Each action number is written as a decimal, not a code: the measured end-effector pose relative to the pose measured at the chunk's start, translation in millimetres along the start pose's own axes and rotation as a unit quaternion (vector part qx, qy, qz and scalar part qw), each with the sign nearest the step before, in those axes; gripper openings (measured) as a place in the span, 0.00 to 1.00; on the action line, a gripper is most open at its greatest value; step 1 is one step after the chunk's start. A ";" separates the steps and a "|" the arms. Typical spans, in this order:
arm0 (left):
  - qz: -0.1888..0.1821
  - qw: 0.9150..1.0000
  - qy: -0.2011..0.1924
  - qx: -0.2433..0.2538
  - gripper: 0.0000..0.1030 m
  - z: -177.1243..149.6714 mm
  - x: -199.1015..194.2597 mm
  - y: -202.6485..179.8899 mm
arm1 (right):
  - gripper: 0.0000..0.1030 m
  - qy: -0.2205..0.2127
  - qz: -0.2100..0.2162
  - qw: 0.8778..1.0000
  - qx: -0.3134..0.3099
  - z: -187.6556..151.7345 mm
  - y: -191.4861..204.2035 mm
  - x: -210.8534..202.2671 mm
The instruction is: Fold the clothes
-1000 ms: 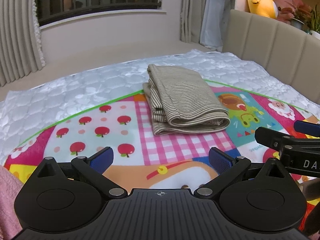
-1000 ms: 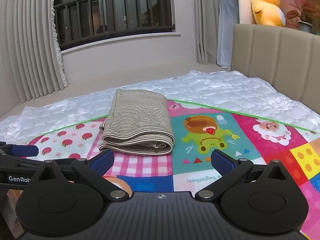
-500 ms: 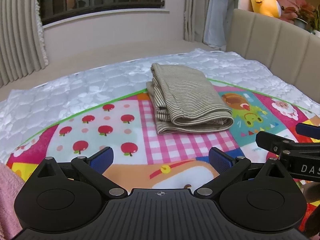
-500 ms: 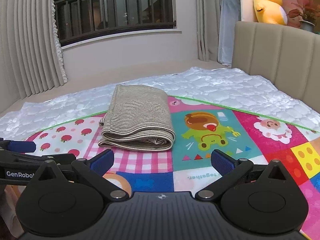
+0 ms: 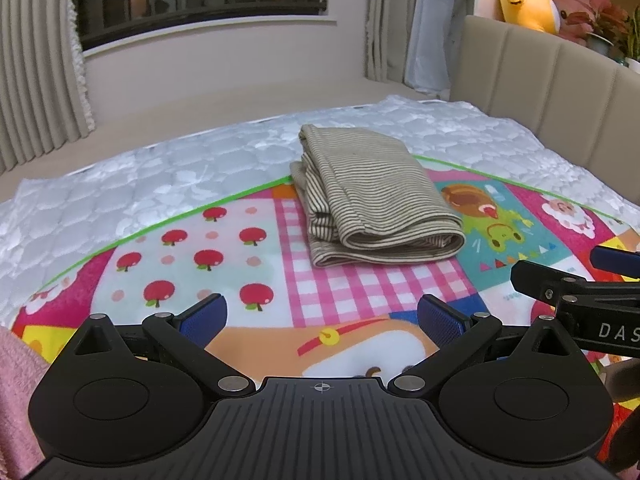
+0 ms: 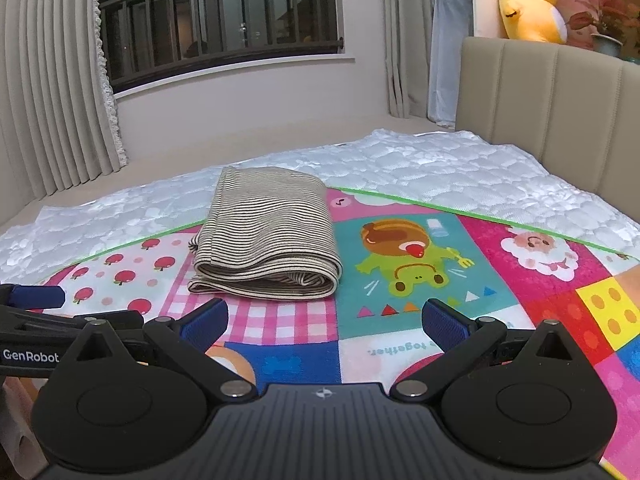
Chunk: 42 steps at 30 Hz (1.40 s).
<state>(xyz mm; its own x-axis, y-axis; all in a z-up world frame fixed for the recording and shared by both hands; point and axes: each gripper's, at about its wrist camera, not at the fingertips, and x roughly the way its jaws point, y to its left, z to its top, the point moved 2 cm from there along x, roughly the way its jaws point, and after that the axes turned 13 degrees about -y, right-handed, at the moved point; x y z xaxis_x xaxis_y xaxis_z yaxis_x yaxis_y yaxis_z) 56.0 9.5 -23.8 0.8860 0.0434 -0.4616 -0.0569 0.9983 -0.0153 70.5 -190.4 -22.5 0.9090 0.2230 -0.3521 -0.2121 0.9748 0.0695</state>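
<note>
A beige striped garment (image 5: pixel 372 200) lies folded into a thick rectangle on the colourful play mat (image 5: pixel 224 252), its rolled fold edge facing me. In the right wrist view the same striped garment (image 6: pixel 268 236) sits ahead and slightly left. My left gripper (image 5: pixel 322 320) is open, blue pads wide apart, nothing between them, well short of the garment. My right gripper (image 6: pixel 325 320) is open too and holds nothing. Each gripper shows at the edge of the other's view.
The mat lies on a white quilted mattress (image 5: pixel 140 184). A beige padded headboard (image 6: pixel 560 108) rises at the right with a yellow plush toy (image 6: pixel 532 4) and a plant on top. Curtains and a barred window stand behind. Pink cloth (image 5: pixel 16 396) shows at the lower left.
Both grippers have drawn back and risen slightly from the folded garment, which lies still. Both stay open.
</note>
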 end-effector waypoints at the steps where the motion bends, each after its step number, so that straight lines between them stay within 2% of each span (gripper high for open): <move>1: 0.000 1.000 0.000 0.000 1.00 -0.1 -0.1 -0.2 | 1.00 0.000 0.000 1.000 0.000 0.0 -0.1 0.1; 42: 0.003 1.000 0.002 0.003 1.00 -0.9 0.3 0.5 | 1.00 0.010 0.004 1.000 -0.002 -1.4 -0.6 1.4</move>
<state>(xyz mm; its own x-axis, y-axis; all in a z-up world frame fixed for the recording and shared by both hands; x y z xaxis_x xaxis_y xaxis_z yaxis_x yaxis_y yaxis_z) 55.8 10.0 -24.7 0.8834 0.0494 -0.4660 -0.0593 0.9982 -0.0067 71.4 -190.7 -24.4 0.9000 0.2303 -0.3701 -0.2207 0.9729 0.0686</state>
